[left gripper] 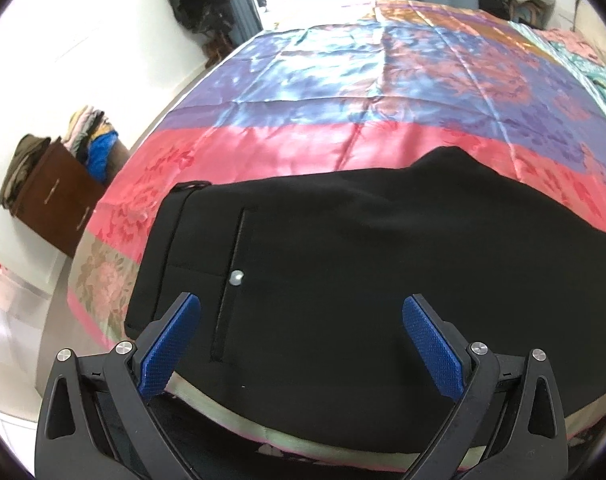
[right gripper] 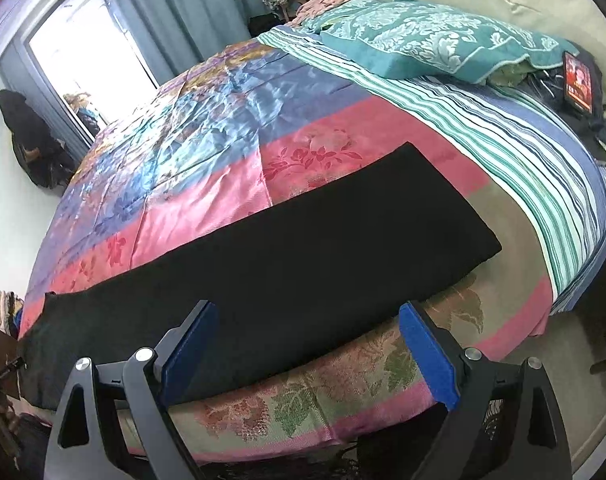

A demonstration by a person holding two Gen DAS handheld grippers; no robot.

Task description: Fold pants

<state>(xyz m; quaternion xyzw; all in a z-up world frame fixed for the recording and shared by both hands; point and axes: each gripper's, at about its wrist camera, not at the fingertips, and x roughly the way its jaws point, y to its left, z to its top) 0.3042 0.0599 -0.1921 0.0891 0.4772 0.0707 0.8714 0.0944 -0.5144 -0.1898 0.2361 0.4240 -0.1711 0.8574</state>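
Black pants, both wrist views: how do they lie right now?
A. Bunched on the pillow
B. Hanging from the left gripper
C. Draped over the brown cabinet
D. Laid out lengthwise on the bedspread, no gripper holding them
D: the black pants lie flat on the bedspread; the left gripper and right gripper are open and empty.

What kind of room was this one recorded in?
A bedroom, most likely: black pants lie on a bed with a shiny pink-and-blue floral bedspread, a teal patterned pillow at its head, and blue-grey curtains by the window.
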